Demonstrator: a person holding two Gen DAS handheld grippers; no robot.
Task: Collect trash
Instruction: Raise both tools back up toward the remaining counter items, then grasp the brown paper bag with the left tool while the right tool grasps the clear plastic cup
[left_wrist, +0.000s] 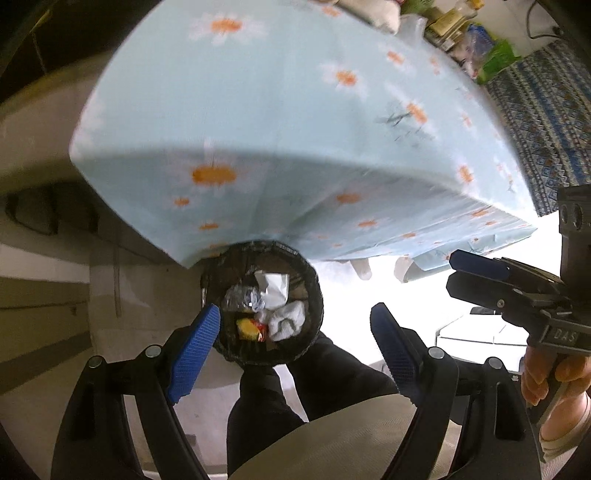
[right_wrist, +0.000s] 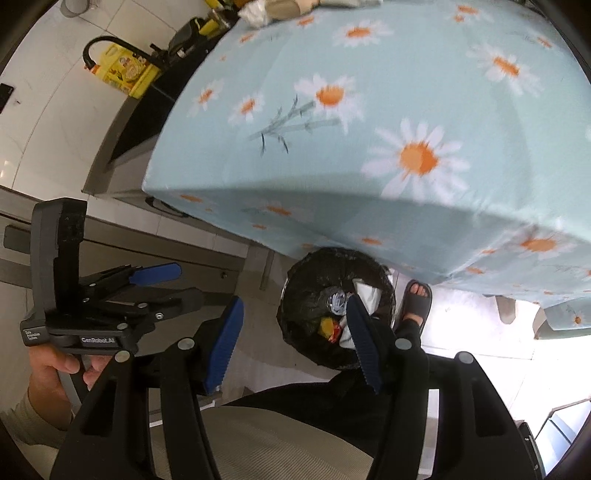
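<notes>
A black-lined trash bin (left_wrist: 312, 286) stands on the floor by the table's near edge. It holds white crumpled paper (left_wrist: 273, 290), clear plastic (left_wrist: 242, 299) and a yellow-red wrapper (left_wrist: 251, 328). My left gripper (left_wrist: 295, 347) is open and empty, held above the bin. The bin also shows in the right wrist view (right_wrist: 303, 280). My right gripper (right_wrist: 291, 343) is open and empty, above and just left of the bin. Each gripper shows in the other's view, the right (left_wrist: 476, 273) and the left (right_wrist: 159, 280).
A table with a light blue daisy tablecloth (right_wrist: 369, 110) fills the upper part of both views, with items at its far end. The person's dark-trousered legs (left_wrist: 325, 373) and sandalled foot (right_wrist: 415, 302) are beside the bin. A yellow container (right_wrist: 125, 74) sits on the floor.
</notes>
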